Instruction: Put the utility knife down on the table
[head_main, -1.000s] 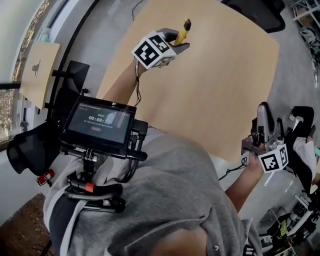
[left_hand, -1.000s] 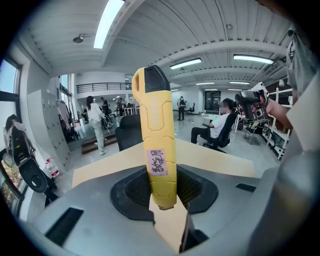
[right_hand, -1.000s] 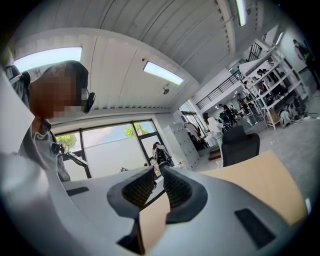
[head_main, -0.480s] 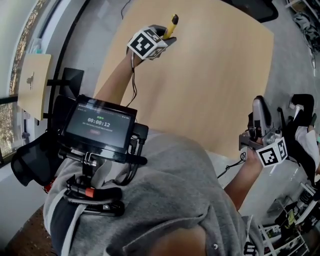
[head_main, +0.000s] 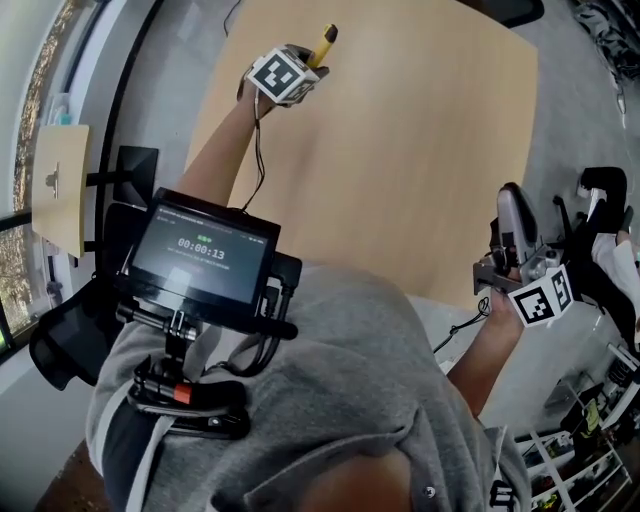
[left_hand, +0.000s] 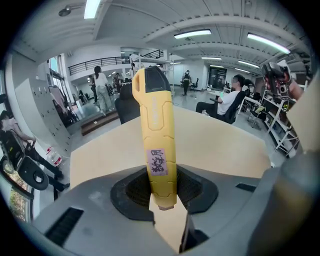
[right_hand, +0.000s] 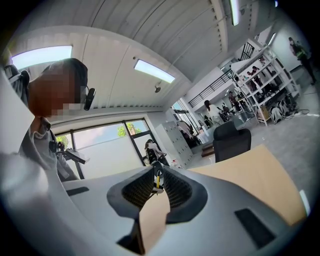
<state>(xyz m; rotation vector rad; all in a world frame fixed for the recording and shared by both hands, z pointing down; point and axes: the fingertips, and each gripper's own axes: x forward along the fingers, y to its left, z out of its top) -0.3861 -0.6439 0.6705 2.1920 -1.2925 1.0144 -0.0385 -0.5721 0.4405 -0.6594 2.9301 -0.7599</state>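
While aloft, utility knife (left_hand: 156, 125): butt clamped in left gripper (left_hand: 162, 189) jaws, long axis straight ahead, bench (head_main: 420, 150) beneath.
Right gripper (right_hand: 156, 184): jaws together, empty, well apart, near bench edge.

A lit screen (head_main: 200, 258), a black chair (right_hand: 232, 141) and seemingly cluttered shelving (right_hand: 260, 80) stand about.

Open tabletop (head_main: 400, 150), chair (left_hand: 126, 102) (black) at far edge
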